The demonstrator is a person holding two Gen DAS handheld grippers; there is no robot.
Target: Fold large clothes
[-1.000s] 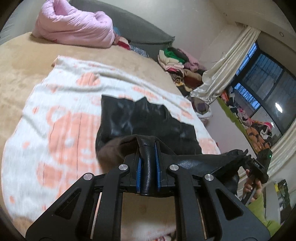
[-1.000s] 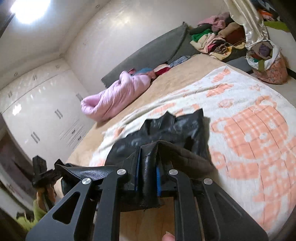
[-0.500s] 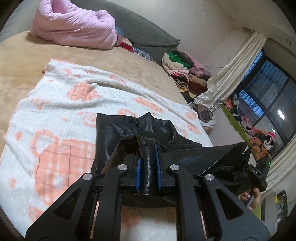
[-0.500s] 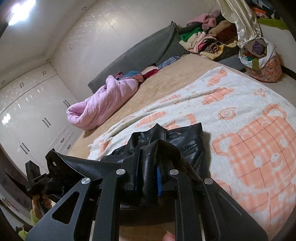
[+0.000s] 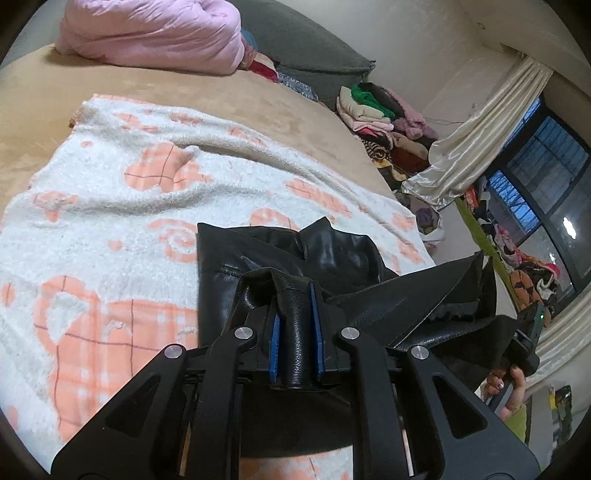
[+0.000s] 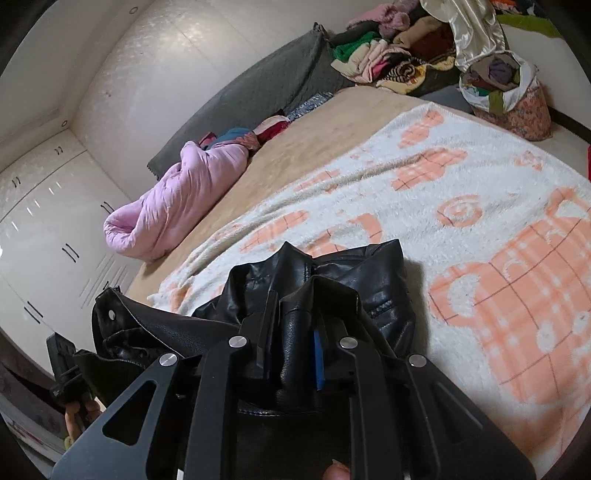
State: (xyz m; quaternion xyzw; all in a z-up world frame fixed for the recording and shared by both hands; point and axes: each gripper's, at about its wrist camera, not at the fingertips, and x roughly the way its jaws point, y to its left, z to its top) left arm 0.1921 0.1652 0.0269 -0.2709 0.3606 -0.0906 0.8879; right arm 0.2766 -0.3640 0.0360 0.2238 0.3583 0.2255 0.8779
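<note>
A black leather jacket (image 5: 325, 254) lies partly on a white and orange blanket (image 5: 110, 206) on the bed. My left gripper (image 5: 295, 306) is shut on a fold of the jacket's edge between its blue pads. My right gripper (image 6: 295, 325) is shut on another fold of the same jacket (image 6: 373, 280). The edge between the two grippers is lifted and stretched off the bed. The right gripper shows at the right of the left wrist view (image 5: 524, 339), and the left gripper at the lower left of the right wrist view (image 6: 62, 362).
A pink duvet (image 5: 159, 33) lies at the bed's far side by a grey headboard cushion (image 5: 306, 55). A pile of clothes (image 5: 384, 110) sits beyond the bed, near a cream curtain (image 5: 476, 144). A full laundry bag (image 6: 506, 92) stands on the floor. White wardrobes (image 6: 44, 236) line one wall.
Both grippers have carried the held jacket edge forward over the bed. The flat part of the jacket has bunched up and shortened in front of them.
</note>
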